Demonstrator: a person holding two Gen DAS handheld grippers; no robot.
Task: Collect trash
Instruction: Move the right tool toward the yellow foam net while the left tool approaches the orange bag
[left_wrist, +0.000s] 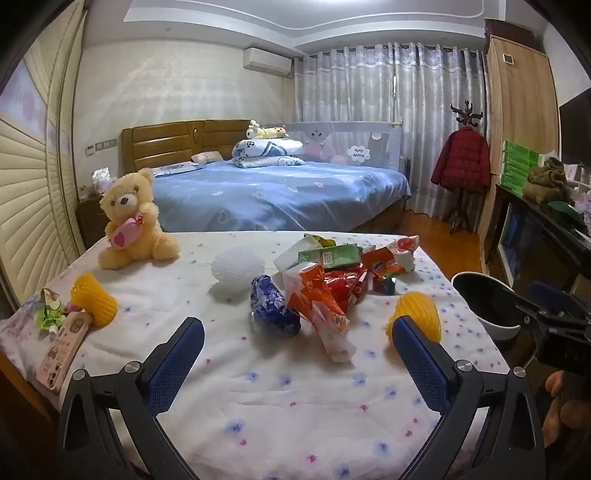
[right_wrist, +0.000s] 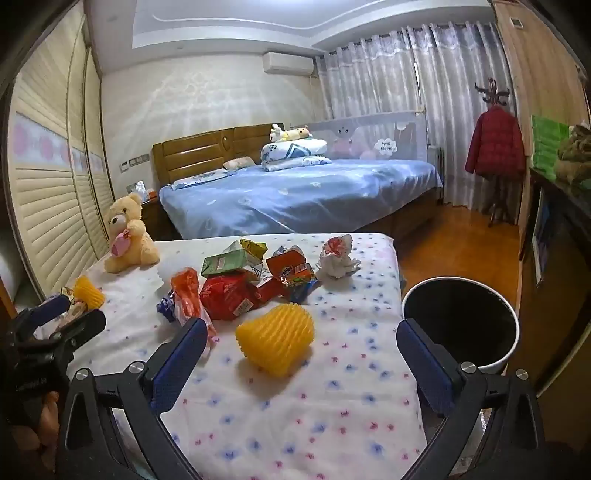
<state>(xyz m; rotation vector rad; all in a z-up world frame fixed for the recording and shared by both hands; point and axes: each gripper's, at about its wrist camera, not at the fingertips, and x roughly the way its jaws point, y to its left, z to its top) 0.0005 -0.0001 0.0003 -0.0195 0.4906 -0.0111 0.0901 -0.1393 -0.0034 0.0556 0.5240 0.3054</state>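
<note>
A pile of wrappers and cartons (left_wrist: 332, 273) (right_wrist: 240, 284) lies mid-table on a flowered cloth (left_wrist: 295, 387). A blue wrapper (left_wrist: 273, 306), a white foam net (left_wrist: 236, 271) and yellow foam nets (left_wrist: 415, 314) (left_wrist: 92, 299) (right_wrist: 277, 338) lie around it. A crumpled white wrapper (right_wrist: 338, 258) sits at the far right. A black bin with a white rim (right_wrist: 460, 328) (left_wrist: 487, 306) stands beside the table's right edge. My left gripper (left_wrist: 295, 332) is open and empty, short of the pile. My right gripper (right_wrist: 301, 339) is open around the yellow net, not touching it.
A teddy bear (left_wrist: 133, 218) (right_wrist: 125, 236) sits at the table's far left. A pink phone (left_wrist: 62, 347) and a green wrapper (left_wrist: 50, 312) lie at the left edge. A blue bed (left_wrist: 277, 192) stands behind. A dark cabinet (left_wrist: 535, 236) is on the right.
</note>
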